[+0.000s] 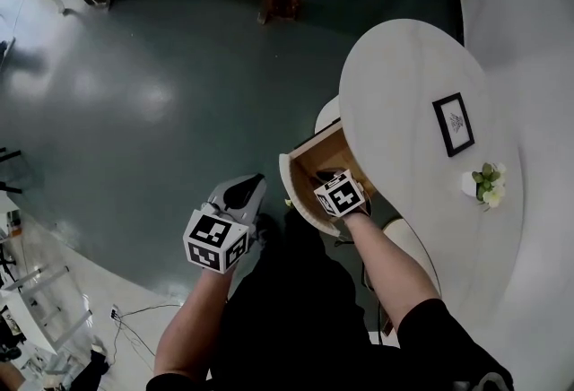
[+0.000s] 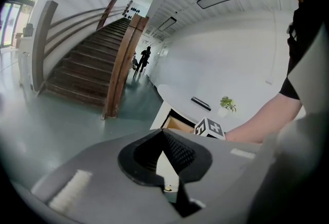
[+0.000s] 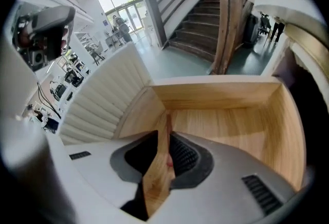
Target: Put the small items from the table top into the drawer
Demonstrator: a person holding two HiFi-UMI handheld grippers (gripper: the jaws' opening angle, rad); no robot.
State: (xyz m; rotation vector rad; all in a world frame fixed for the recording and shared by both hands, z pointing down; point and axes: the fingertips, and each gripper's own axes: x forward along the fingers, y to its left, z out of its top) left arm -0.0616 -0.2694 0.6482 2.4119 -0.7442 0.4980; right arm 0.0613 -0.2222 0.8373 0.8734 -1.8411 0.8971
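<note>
Remaining on the table top (image 1: 404, 84): picture frame (image 1: 453, 124) and small plant (image 1: 485, 183), neither yet moved. Your right gripper (image 3: 165, 138) sits inside the open drawer (image 3: 231, 125), jaws together on nothing, and the drawer looks bare. Your left gripper (image 2: 163, 135) hangs aside, likewise closed and empty.

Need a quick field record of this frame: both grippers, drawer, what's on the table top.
left gripper: held out over the floor, away from the table; jaws together, nothing between them
right gripper: tips in the open drawer; jaws together, nothing clearly held
drawer: pulled out from under the table, wooden inside; the part seen in the right gripper view is bare wood
table: round, white
on table top: black picture frame, small potted plant
task state: both items not yet in the drawer
</note>
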